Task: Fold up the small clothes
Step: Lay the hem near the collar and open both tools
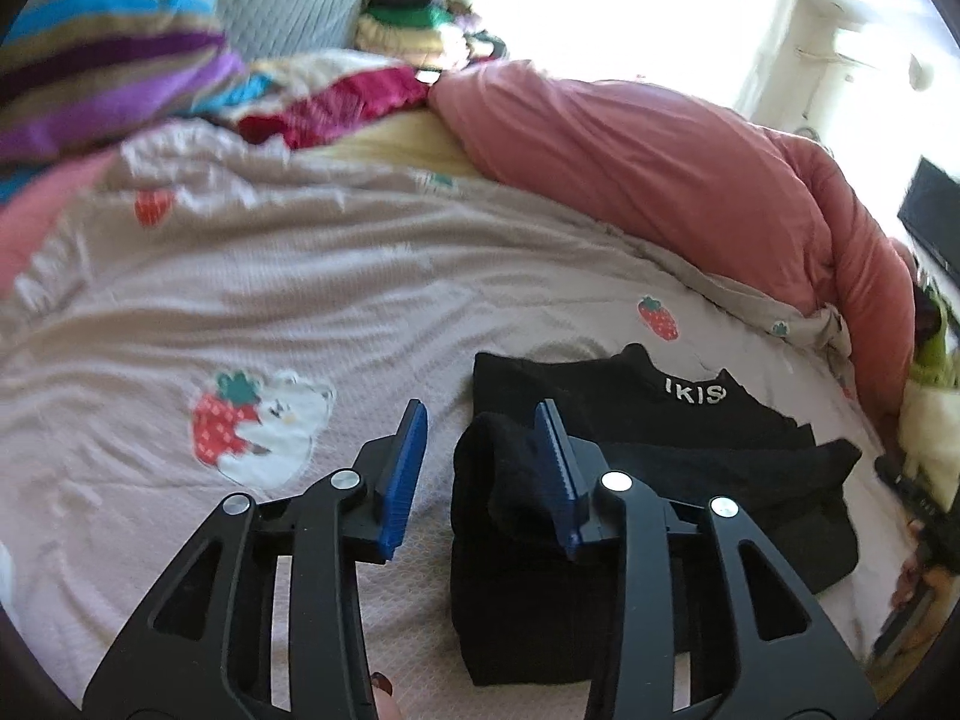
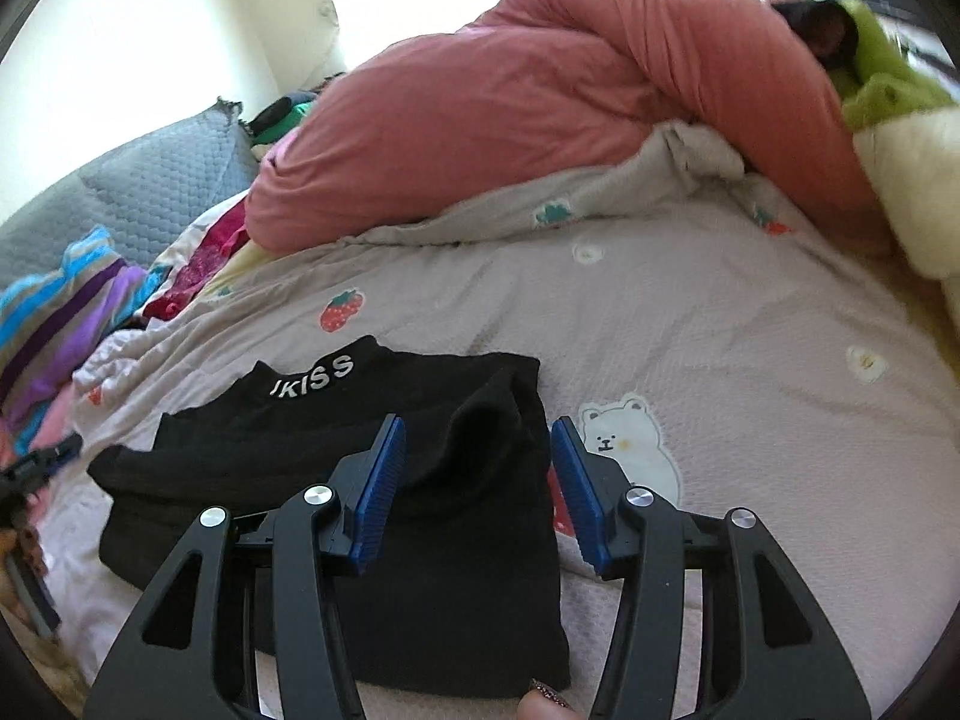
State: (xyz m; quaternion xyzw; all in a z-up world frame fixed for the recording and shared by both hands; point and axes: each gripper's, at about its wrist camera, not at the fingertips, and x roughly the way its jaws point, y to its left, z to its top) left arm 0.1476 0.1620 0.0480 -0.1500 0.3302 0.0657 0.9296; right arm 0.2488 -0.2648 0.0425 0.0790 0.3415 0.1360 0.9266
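**Both grippers spread above a half-folded black top (image 1: 630,420) on the bedsheet (image 1: 240,300).**

Left wrist: left gripper (image 1: 480,468) gapes, empty; the top lies from 3 to 5 o'clock, a loose fold touching its right pad. Right wrist: right gripper (image 2: 474,480) gapes over the top's right edge, nothing pinched; collar at 11 o'clock. Advisably, flatten the bunched fold before the next crease.

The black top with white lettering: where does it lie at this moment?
The black top lies partly folded on the strawberry-print bedspread, low and centre-left in the right wrist view, below the pink duvet.
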